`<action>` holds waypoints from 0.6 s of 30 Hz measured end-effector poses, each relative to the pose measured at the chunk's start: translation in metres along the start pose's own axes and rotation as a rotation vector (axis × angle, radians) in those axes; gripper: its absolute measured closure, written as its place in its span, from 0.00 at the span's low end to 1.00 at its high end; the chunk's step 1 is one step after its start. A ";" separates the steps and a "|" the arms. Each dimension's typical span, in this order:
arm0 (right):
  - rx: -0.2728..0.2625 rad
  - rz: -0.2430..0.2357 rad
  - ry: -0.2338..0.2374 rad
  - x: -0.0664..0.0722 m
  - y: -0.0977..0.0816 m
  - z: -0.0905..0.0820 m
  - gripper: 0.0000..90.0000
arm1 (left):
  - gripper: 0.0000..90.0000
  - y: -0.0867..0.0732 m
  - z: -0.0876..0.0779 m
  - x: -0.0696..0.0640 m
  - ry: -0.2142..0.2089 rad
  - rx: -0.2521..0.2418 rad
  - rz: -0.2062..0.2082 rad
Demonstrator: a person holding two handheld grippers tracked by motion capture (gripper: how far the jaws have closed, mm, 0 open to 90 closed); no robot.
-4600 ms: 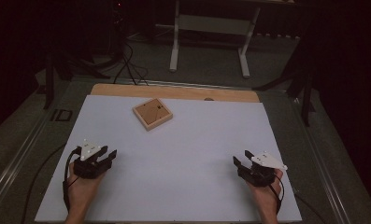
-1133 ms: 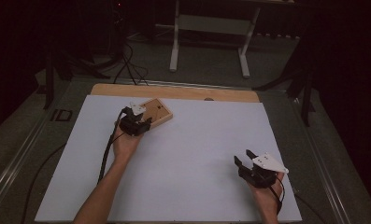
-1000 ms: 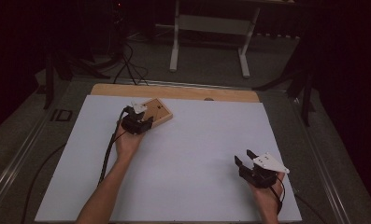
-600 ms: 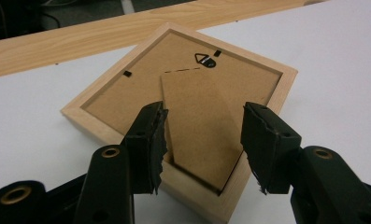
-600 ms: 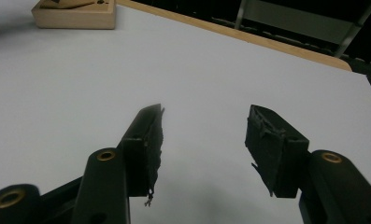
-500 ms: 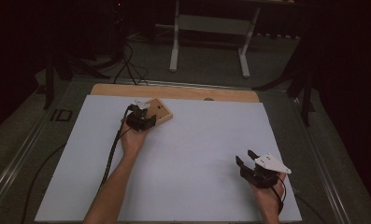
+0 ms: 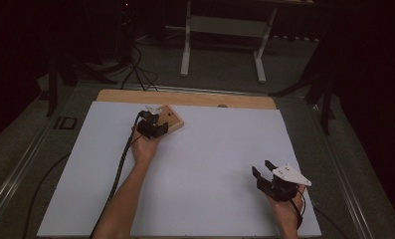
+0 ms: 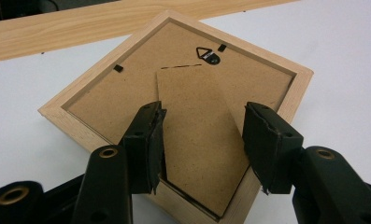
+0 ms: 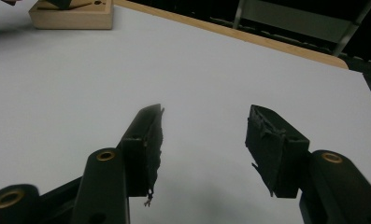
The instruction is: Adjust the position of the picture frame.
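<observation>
The picture frame [image 7: 169,117] lies face down at the far left of the white surface [image 7: 220,149], just short of the wooden strip [image 7: 185,98] along the far edge, as the high view has it. The left gripper [image 7: 154,124] is right on top of it, arm stretched forward, cable [image 7: 119,169] trailing back along the forearm. Down at the near right, well apart from all that, the right gripper [image 7: 263,173] rests low on the surface with its fingers spread.

Over to the left gripper view: the frame [image 8: 103,100] sits turned like a diamond, brown backing board up, a small metal hanger [image 8: 206,53] near the far corner. The fold-out stand flap [image 8: 203,135] runs down the middle, and the 2 fingers [image 8: 146,140] straddle it, 1 on each side. They have just been opening, and the pads stand clear of the flap's edges, pressing on nothing.

Right gripper view now: fingers [image 9: 145,140] wide apart over bare white surface [image 9: 211,79], with nothing between them. The frame [image 9: 73,13] shows far off at the top left corner.
</observation>
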State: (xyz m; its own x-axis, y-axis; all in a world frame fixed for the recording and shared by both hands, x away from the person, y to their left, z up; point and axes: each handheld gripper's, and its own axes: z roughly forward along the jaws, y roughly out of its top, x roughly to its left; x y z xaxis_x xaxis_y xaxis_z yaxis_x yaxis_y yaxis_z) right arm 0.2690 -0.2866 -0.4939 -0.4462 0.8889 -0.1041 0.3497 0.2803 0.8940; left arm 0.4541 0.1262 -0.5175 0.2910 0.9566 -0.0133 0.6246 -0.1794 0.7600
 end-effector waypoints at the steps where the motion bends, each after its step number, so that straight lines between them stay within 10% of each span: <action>1: 0.000 0.000 0.000 0.000 0.000 0.000 0.50 | 0.54 0.000 0.000 0.000 -0.001 0.002 0.000; 18: 0.016 -0.017 0.018 0.004 0.000 0.002 0.50 | 0.56 -0.004 -0.008 0.002 -0.046 0.022 0.049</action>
State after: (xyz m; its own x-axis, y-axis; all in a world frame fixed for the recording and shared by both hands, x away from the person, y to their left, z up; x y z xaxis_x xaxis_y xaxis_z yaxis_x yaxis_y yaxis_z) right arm 0.2690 -0.2828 -0.4952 -0.4665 0.8775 -0.1112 0.3555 0.3011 0.8849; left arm 0.4461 0.1309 -0.5154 0.3543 0.9351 -0.0064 0.6242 -0.2314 0.7462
